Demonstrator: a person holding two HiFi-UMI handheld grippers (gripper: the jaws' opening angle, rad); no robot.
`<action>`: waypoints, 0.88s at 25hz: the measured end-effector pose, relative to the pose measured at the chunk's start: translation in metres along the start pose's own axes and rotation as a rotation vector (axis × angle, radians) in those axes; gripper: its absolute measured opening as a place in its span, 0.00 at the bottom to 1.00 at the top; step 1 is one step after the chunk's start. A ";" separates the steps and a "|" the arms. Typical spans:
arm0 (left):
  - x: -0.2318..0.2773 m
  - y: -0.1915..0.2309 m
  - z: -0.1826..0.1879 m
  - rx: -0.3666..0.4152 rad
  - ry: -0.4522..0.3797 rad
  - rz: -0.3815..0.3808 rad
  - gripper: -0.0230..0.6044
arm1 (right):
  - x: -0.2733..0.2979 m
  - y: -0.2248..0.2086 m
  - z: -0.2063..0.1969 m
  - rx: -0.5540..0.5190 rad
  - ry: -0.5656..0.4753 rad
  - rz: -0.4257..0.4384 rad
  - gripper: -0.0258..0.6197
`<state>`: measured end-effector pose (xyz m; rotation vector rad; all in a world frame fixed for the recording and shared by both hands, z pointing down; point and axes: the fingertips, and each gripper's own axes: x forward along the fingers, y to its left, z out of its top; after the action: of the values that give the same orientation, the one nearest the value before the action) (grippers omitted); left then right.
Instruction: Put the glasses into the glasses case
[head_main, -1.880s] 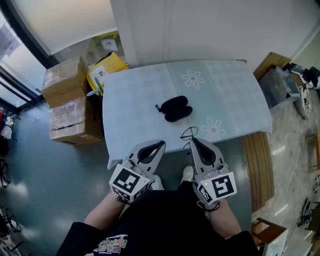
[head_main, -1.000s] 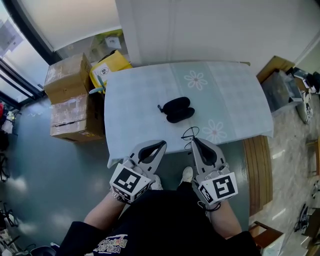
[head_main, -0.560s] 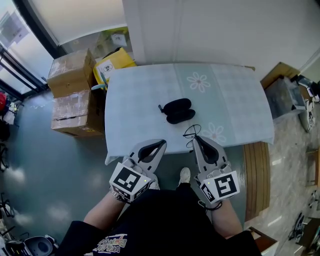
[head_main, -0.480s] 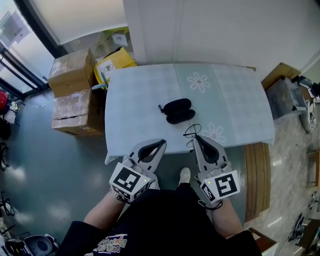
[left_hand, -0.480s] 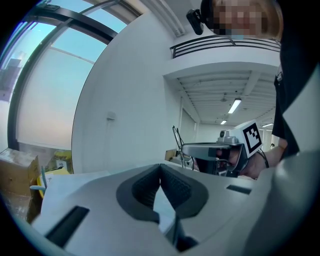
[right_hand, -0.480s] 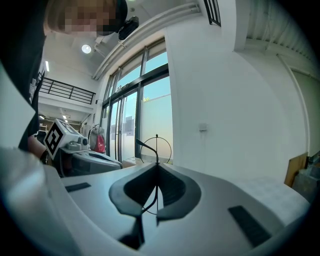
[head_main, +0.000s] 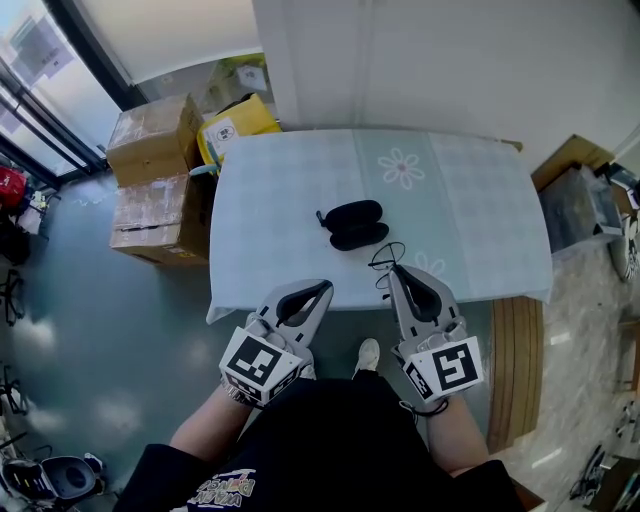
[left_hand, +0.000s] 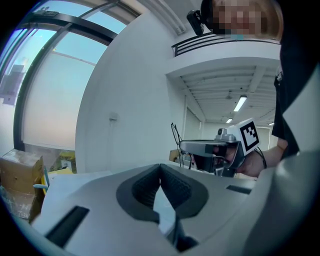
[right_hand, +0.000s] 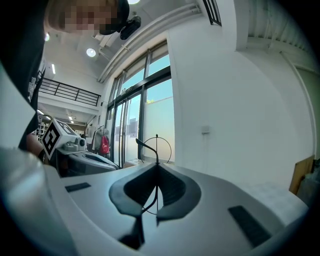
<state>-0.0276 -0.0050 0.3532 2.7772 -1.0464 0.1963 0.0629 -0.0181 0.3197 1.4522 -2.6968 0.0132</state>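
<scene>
No text can be read. A white label (head_main: 227, 130) is seen on the yellow box (head_main: 245, 112), its print too small. Lettering (head_main: 222, 490) on the black shirt (head_main: 330, 440) is illegible. Square markers (head_main: 255, 365) without letters are carried on the left gripper (head_main: 322, 288) and the right gripper (head_main: 390, 268).

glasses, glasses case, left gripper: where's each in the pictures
glasses (head_main: 385, 256): head view, the lens loop
glasses case (head_main: 352, 224): head view, middle of its black shell
left gripper (head_main: 322, 289): head view, its closed tip

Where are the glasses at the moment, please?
In the head view, the glasses sit clamped in the right gripper at the near edge of the table, just short of the black case.
</scene>
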 end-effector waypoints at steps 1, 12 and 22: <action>0.002 -0.002 0.000 0.000 -0.001 0.004 0.08 | 0.000 -0.002 0.000 -0.005 -0.002 0.006 0.08; 0.026 -0.019 0.004 0.000 -0.014 0.059 0.08 | -0.002 -0.029 0.009 -0.050 -0.029 0.077 0.08; 0.053 -0.037 0.001 -0.009 -0.015 0.128 0.08 | -0.006 -0.057 0.007 -0.071 -0.046 0.165 0.08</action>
<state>0.0365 -0.0116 0.3580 2.7092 -1.2260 0.1864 0.1127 -0.0448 0.3107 1.2228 -2.8150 -0.1065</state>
